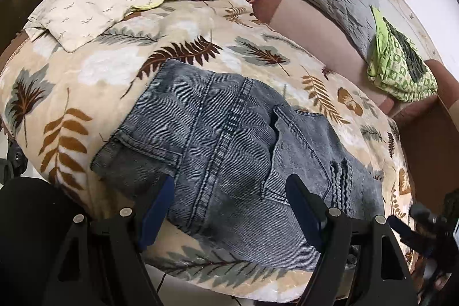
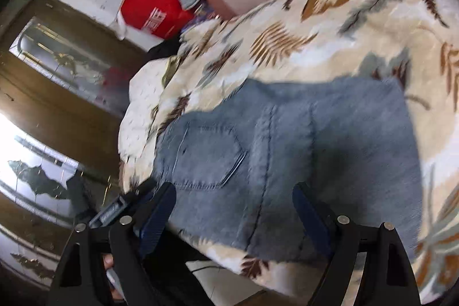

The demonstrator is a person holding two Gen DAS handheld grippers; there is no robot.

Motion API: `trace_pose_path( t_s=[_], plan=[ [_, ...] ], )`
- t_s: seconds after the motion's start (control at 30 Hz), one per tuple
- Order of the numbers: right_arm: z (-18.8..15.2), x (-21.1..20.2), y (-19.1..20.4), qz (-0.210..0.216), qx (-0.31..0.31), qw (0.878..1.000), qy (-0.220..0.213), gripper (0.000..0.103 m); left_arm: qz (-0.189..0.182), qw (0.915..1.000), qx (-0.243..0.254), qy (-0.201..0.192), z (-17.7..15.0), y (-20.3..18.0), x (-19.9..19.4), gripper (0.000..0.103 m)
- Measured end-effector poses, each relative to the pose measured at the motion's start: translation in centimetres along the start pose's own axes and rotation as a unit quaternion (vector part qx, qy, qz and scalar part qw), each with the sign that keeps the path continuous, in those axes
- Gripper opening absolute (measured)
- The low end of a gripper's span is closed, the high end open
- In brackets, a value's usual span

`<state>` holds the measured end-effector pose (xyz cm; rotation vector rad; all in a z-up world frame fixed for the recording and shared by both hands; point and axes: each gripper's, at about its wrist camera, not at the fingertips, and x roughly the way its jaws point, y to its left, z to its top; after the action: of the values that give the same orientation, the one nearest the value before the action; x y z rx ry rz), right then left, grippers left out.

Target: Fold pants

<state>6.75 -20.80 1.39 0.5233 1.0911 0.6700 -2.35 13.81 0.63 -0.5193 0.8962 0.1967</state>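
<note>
Pants [image 1: 229, 139] lying folded compactly on bed [image 1: 86, 70] | both hand-held grippers [image 1: 229, 208] [image 2: 233, 208] hovering apart, holding nothing | fold appearing nearly complete

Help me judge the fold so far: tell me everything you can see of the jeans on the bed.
The jeans are faded grey-blue ribbed denim, already folded into a compact stack lying flat on the leaf-print blanket. A hemmed leg end sticks out at the stack's left, a back pocket faces up, with double-stitched seams and a frayed ripped patch beside it. The near edge reaches the bed's front. Both grippers are open above that edge; neither grips the cloth.
</note>
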Motion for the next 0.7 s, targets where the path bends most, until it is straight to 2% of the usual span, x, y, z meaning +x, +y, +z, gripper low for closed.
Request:
trace_pose_path(
  t_s=[0.07,0.1,0.13,0.17,0.23,0.3,0.43,0.7],
  plan=[
    [0.5,0.7,-1.2,-0.004,0.015,1.000,0.003,0.086,-0.001,1.0000,0.002,0.006,0.0,0.1,0.3,0.080],
    [0.4,1.8,-2.3,-0.014,0.022,0.999,0.022,0.088,0.000,0.9999,0.004,0.010,0.0,0.1,0.5,0.080],
    [0.3,2.8,-3.1,-0.031,0.029,0.998,0.043,0.088,0.002,0.9999,0.007,0.013,0.0,0.1,0.8,0.080],
    [-0.1,4.5,-4.4,-0.064,0.045,0.994,0.071,0.087,0.003,0.9998,0.010,0.016,0.0,0.1,0.9,0.080],
    [-0.2,4.2,-4.0,-0.061,0.036,0.996,0.053,0.089,0.007,0.9996,0.021,0.017,0.0,0.0,0.9,0.080],
    [0.1,3.9,-2.9,-0.059,0.027,0.996,0.061,0.089,0.010,0.9996,0.024,0.015,0.0,-0.1,0.9,0.080],
    [1.0,2.9,-0.7,-0.065,-0.004,0.997,0.046,0.089,0.007,0.9994,0.027,0.018,0.0,-0.3,1.0,0.080],
    [0.3,2.5,0.1,-0.056,0.001,0.997,0.044,0.089,0.013,0.9991,0.037,0.018,-0.2,-0.8,1.0,0.080]
  ],
)
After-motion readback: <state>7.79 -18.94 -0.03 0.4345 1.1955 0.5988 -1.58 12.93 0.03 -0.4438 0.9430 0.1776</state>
